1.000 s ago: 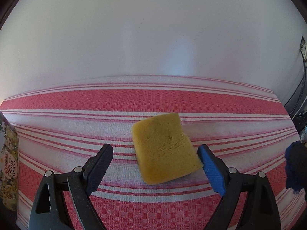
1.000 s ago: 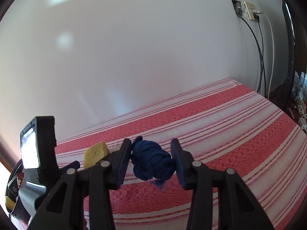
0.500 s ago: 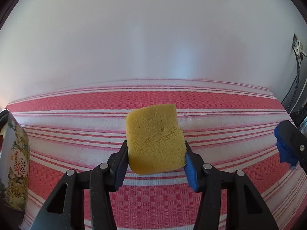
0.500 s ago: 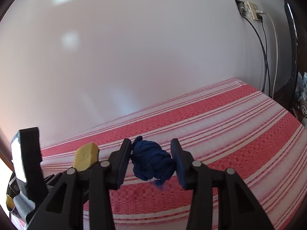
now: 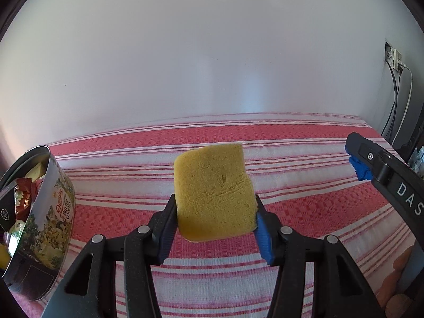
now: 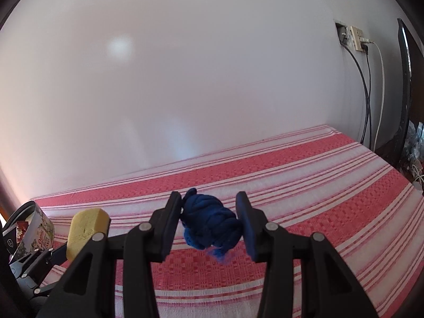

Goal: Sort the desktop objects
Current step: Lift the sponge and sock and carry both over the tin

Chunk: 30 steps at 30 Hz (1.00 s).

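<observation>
Yellow sponge (image 5: 213, 192) clamped in left gripper (image 5: 214, 224); blue cloth (image 6: 209, 224) in right gripper (image 6: 210, 221).

A: The yellow porous foam sponge (image 5: 213, 193) looks rough and matt; the knotted dark-blue cloth bundle (image 6: 209, 224) looks soft.

B: Beneath the sponge, the red-and-white striped woven tablecloth (image 5: 304, 206) is coarse; left of it, the printed round metal biscuit tin (image 5: 50, 222) shines.
</observation>
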{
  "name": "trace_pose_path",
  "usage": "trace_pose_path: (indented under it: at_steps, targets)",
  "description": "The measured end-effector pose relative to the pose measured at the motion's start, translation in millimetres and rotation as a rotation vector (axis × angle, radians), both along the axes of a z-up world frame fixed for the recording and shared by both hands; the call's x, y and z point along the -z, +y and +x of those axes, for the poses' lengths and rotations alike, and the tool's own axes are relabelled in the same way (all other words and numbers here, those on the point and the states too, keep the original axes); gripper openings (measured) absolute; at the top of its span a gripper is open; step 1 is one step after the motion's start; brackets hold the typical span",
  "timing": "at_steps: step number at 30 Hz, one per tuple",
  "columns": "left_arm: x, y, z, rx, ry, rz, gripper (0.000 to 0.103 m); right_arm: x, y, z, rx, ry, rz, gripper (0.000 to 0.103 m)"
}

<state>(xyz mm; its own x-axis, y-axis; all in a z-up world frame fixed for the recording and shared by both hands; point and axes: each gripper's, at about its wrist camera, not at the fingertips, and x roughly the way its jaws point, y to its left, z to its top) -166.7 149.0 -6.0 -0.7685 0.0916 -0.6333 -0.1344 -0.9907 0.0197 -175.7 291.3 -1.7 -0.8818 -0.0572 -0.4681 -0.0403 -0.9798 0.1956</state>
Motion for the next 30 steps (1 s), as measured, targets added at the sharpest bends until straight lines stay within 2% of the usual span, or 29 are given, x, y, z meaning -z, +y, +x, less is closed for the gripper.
trace_pose_path:
  at_steps: [12, 17, 28, 30]
  targets:
    - [-7, -14, 24, -0.006, 0.013, 0.028, 0.054, 1, -10, 33, 0.003, 0.021, -0.003, 0.043]
    - [-7, -20, 37, -0.010, 0.026, 0.035, 0.054, -1, -20, 50, 0.005, 0.052, 0.028, 0.043]
    - [-12, -45, 64, -0.012, 0.069, 0.034, 0.054, -2, -48, 78, -0.068, 0.050, -0.018, 0.043]
    - [-13, -40, 59, -0.020, 0.079, 0.032, 0.054, -2, -53, 82, -0.083, 0.053, -0.017, 0.043]
